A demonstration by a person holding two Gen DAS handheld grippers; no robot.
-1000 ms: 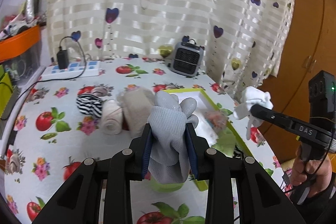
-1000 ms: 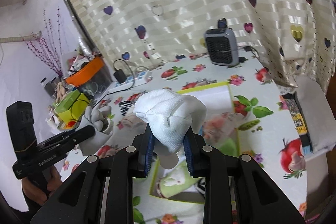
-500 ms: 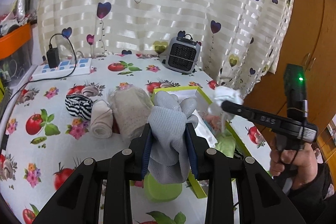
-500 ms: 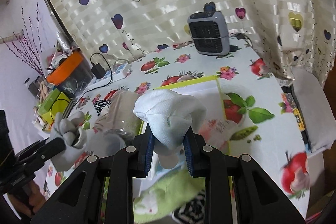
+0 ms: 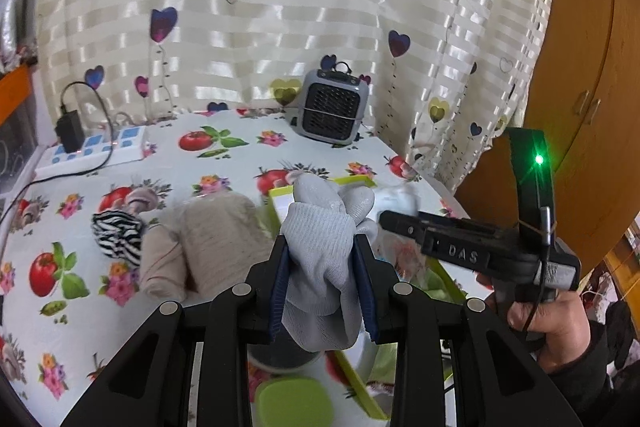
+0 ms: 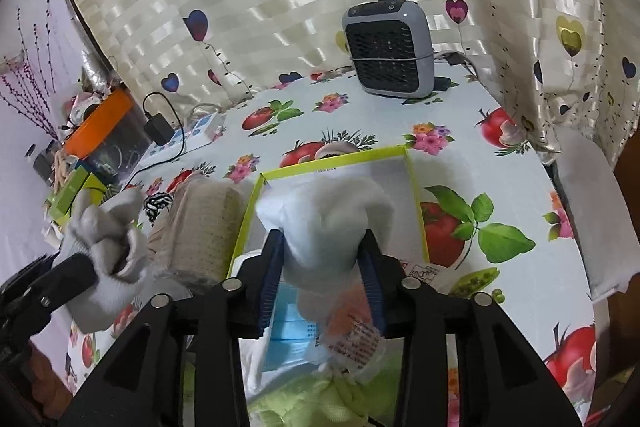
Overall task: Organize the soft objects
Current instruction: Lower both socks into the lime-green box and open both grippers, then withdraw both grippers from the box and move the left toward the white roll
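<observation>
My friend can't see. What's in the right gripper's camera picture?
The right gripper, its jaws just opening, has a white sock bundle between them, over a yellow-rimmed box on a fruit-print tablecloth.

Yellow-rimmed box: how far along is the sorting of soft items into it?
Already in the yellow-rimmed box: green cloth and packets. In hand: the right claw, jaws just opening, has the white item over the box; the left claw grips a grey glove. Left on the table: beige rolls and a striped piece.
</observation>
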